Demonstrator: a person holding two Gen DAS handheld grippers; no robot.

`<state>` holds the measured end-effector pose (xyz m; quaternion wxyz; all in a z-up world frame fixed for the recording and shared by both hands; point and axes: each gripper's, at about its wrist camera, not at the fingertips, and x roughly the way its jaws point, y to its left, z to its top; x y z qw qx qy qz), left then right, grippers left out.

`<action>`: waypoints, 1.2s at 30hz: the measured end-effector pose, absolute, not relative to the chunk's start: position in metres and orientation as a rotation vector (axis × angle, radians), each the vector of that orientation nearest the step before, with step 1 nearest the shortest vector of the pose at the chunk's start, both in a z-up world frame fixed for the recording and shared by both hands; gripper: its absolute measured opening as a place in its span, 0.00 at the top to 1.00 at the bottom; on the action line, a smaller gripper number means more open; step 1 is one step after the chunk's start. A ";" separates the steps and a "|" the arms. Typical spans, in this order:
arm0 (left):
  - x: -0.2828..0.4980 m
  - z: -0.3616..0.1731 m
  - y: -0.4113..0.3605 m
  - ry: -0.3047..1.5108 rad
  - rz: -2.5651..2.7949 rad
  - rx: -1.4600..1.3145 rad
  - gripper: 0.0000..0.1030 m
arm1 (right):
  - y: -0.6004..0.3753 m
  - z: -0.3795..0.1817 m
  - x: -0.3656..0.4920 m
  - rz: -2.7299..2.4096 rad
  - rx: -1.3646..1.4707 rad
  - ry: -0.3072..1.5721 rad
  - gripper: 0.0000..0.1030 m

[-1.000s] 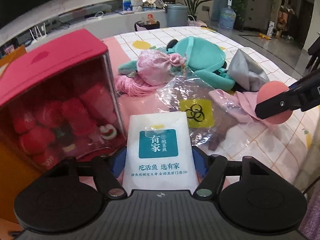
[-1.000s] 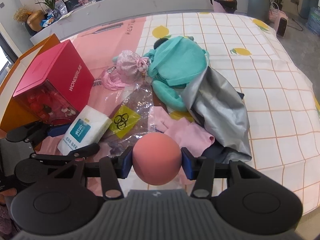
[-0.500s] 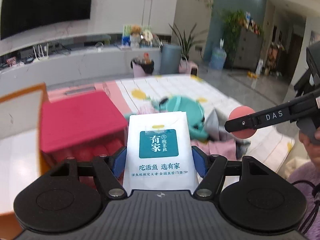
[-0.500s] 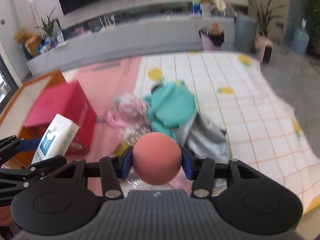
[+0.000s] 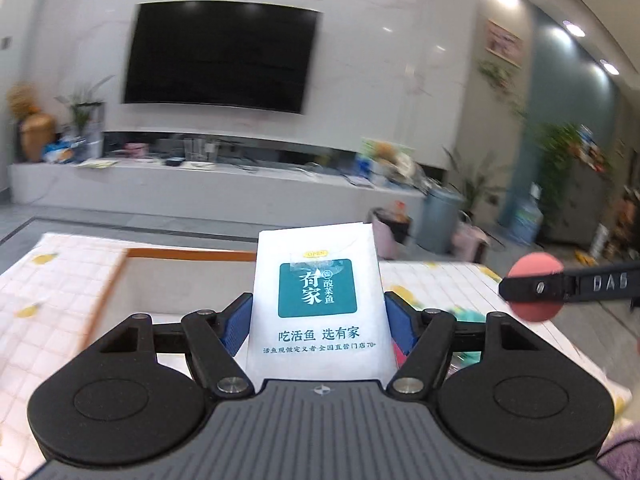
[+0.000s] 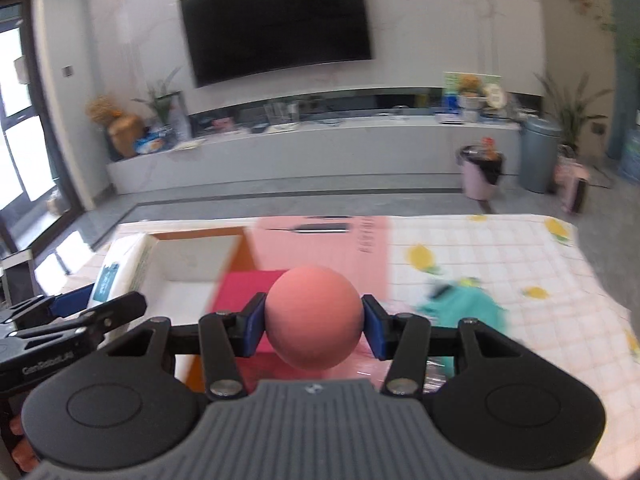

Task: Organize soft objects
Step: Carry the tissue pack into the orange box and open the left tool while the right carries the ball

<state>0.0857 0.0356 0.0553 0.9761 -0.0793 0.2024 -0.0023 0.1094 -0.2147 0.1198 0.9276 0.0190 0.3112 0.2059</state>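
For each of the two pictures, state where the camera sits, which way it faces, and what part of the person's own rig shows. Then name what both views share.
Left wrist: on the left gripper, facing the TV wall; its jaws clamp a white tissue pack.
Right wrist: on the right gripper, facing the same wall; its jaws clamp a pink ball.
Shared: the television, the open white box, and each view catches the other gripper with its load.

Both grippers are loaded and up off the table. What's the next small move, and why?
Probably bring the left gripper forward and down over the open box. Its pads clamp the white packet, and the box's bare white floor lies just ahead, so the packet could drop in there. The right gripper, shut on the ball, could follow.
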 end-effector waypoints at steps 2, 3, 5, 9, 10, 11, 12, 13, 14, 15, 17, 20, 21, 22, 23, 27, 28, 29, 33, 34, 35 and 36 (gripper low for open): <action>0.084 0.056 0.051 0.399 0.056 -0.186 0.23 | -0.185 0.121 0.110 0.474 0.039 0.647 0.51; 0.084 0.056 0.057 0.396 0.090 -0.188 0.23 | -0.171 0.121 0.110 0.498 0.039 0.648 0.51; 0.084 0.054 0.068 0.401 0.149 -0.190 0.23 | -0.142 0.119 0.108 0.543 0.022 0.655 0.51; 0.089 0.042 0.086 0.484 0.212 -0.209 0.23 | -0.092 0.107 0.107 0.615 -0.037 0.693 0.51; 0.091 0.037 0.090 0.514 0.226 -0.216 0.23 | -0.082 0.102 0.108 0.628 -0.053 0.706 0.51; 0.094 0.032 0.091 0.543 0.240 -0.211 0.23 | -0.071 0.096 0.109 0.640 -0.072 0.722 0.51; 0.093 0.027 0.090 0.568 0.253 -0.190 0.23 | -0.063 0.090 0.110 0.652 -0.095 0.737 0.51; 0.098 0.022 0.088 0.603 0.268 -0.163 0.23 | -0.055 0.084 0.110 0.659 -0.114 0.752 0.51; 0.096 0.017 0.089 0.630 0.277 -0.145 0.23 | -0.049 0.077 0.112 0.661 -0.127 0.766 0.51; 0.098 0.013 0.089 0.659 0.280 -0.140 0.23 | -0.044 0.069 0.115 0.664 -0.137 0.782 0.51; 0.095 0.004 0.093 0.714 0.288 -0.139 0.23 | -0.040 0.051 0.124 0.666 -0.149 0.816 0.51; 0.095 -0.002 0.099 0.779 0.300 -0.151 0.23 | -0.032 0.033 0.134 0.672 -0.161 0.858 0.51; 0.094 -0.002 0.100 0.790 0.305 -0.148 0.23 | -0.031 0.028 0.137 0.677 -0.163 0.866 0.51; 0.094 -0.002 0.099 0.798 0.308 -0.142 0.23 | -0.029 0.024 0.140 0.682 -0.168 0.872 0.51; 0.094 -0.002 0.099 0.809 0.307 -0.138 0.23 | -0.029 0.022 0.139 0.686 -0.171 0.876 0.51; 0.098 -0.003 0.099 0.845 0.297 -0.113 0.24 | -0.031 0.017 0.138 0.695 -0.187 0.850 0.51; 0.097 -0.003 0.097 0.850 0.299 -0.096 0.24 | -0.033 0.017 0.133 0.702 -0.192 0.836 0.51; 0.096 -0.003 0.096 0.853 0.301 -0.085 0.24 | -0.036 0.018 0.131 0.708 -0.194 0.826 0.51; 0.097 -0.002 0.097 0.856 0.307 -0.094 0.22 | -0.039 0.017 0.127 0.740 -0.203 0.816 0.51; 0.095 -0.001 0.098 0.853 0.306 -0.106 0.19 | -0.039 0.016 0.125 0.744 -0.204 0.817 0.51; 0.096 0.000 0.101 0.850 0.299 -0.118 0.18 | -0.038 0.015 0.125 0.742 -0.213 0.810 0.51; 0.095 0.000 0.103 0.844 0.295 -0.129 0.18 | -0.037 0.015 0.124 0.739 -0.226 0.803 0.51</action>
